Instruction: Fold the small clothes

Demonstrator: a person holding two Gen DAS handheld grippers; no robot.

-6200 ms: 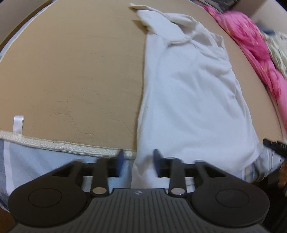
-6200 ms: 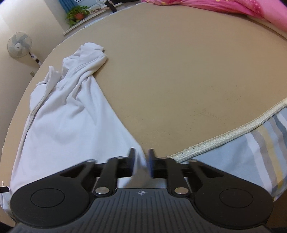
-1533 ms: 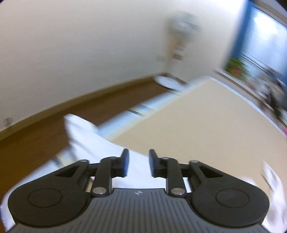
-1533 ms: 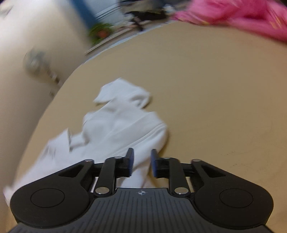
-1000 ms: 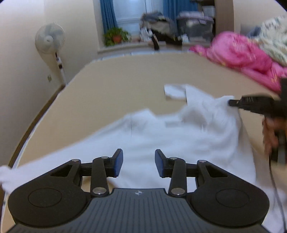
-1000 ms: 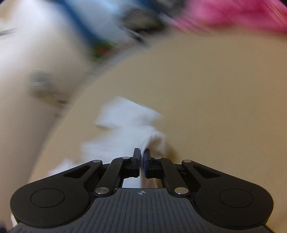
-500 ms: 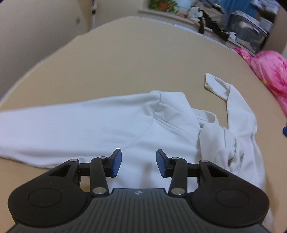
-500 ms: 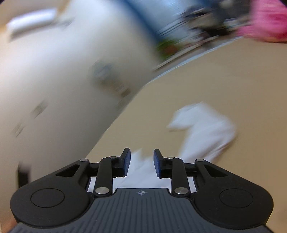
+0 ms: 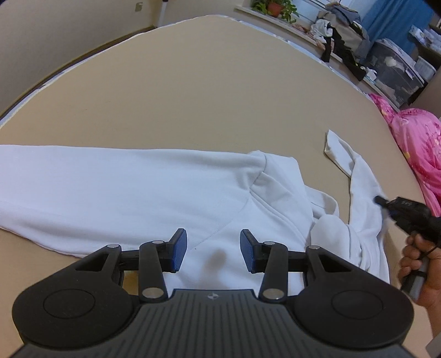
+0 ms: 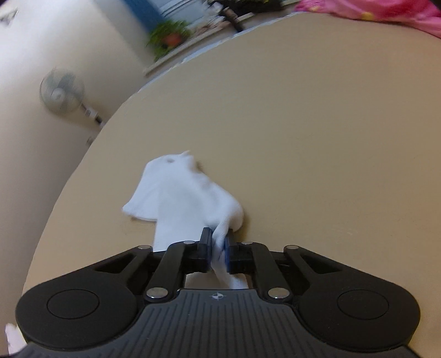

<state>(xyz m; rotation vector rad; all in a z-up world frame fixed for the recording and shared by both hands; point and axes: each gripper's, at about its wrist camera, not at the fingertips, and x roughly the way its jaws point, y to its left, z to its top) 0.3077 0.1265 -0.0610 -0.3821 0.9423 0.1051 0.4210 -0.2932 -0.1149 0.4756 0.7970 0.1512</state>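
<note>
While the left gripper [image 9: 213, 249] hung with jaws apart above the white shirt [image 9: 143, 190] spread on the tan bed [image 9: 220, 91], nothing was between them; rightward, the right gripper [image 10: 218, 249] was closing on a pinched shirt fold

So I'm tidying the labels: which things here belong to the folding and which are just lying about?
In the job:
white top
left gripper, open over it
right gripper, closing on its sleeve

Lying about:
pink quilt
potted plant
fan
clothes heap
</note>
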